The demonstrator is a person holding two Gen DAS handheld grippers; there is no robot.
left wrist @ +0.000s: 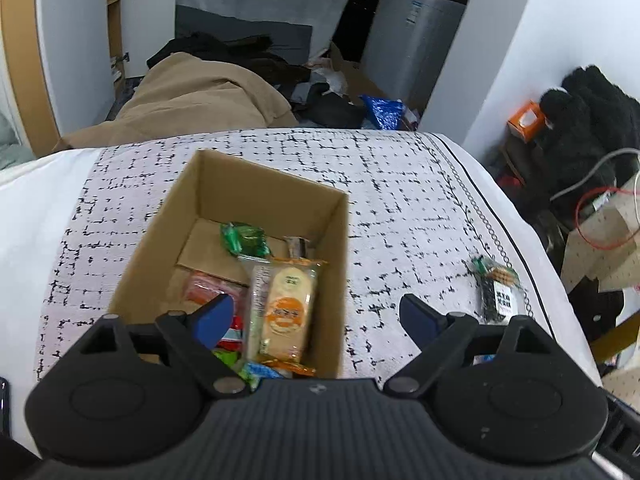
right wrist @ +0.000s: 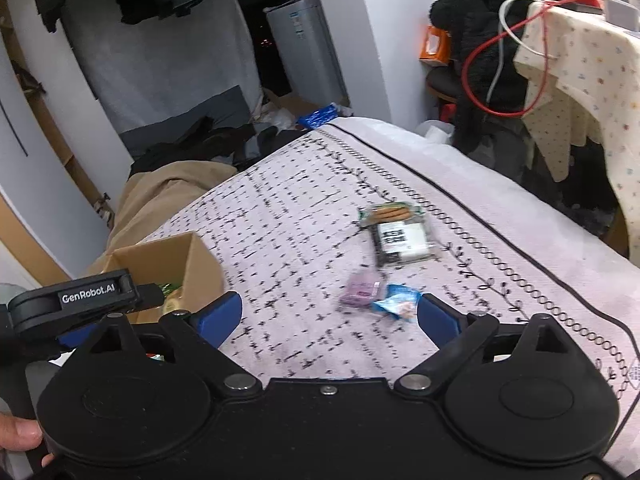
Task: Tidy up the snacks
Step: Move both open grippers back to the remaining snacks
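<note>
Nearest us, both tongs stand wide apart w/ nothing between them. Our left gripper hangs over the near end of the cardboard box; its left blue pad covers part of the red/orange packets inside, and the gripper body cuts off the box's near wall plus a blue-green wrapper at the bottom. In the box we see an upright-lying rice cracker pack, orange & cream, resting vs. the right wall; farther in, a green packet and a small dark-wrapped item we can't make out.

Our right gripper hovers over the bedspread, right of the box. Just beyond its right pad lies a blue wrapper, touching or nearly touching a purple packet; both are motion-blurred, labels unreadable. Farther off sits a clear cookie pack w/ a black-white label, also blurred; in the left view it's partly hidden behind the gripper's right arm.

At lower left of the right view, a thumb shows, rest of hand cut off.

Far side: tan blanket, dark clothes, a pale fridge in shadow.
</note>
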